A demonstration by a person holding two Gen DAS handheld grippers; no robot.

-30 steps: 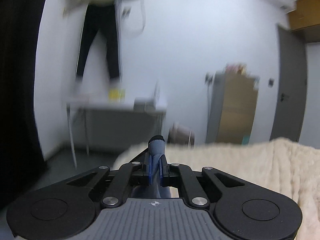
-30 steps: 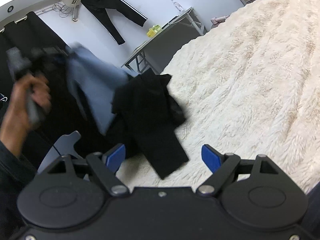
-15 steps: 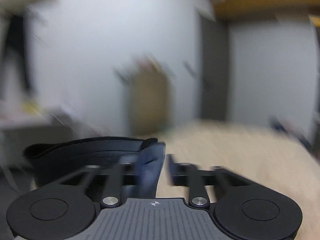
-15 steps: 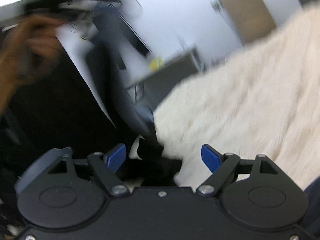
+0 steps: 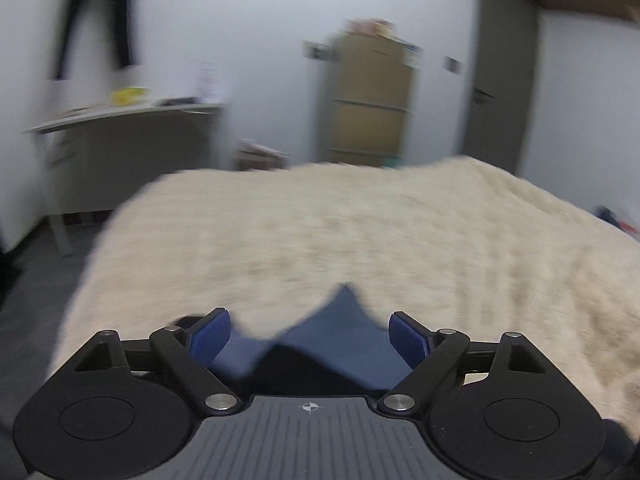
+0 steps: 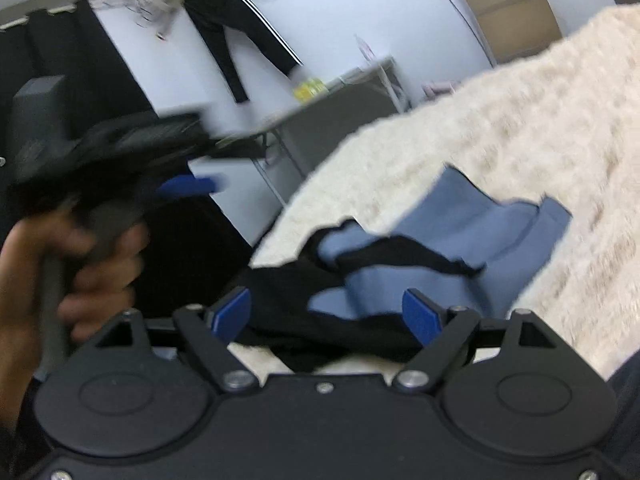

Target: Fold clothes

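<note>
the left gripper (image 5: 309, 330) jaws are opening above the blue garment (image 6: 472, 236) on the bed (image 6: 520, 128); the right gripper (image 6: 326, 312) jaws stand apart.

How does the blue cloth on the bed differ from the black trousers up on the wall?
The blue cloth lies crumpled on the fluffy cream blanket, tangled with a black garment; the black trousers hang spread against the white wall. The cloth is plain blue; the trousers are black with white side stripes. Neither is folded.
</note>
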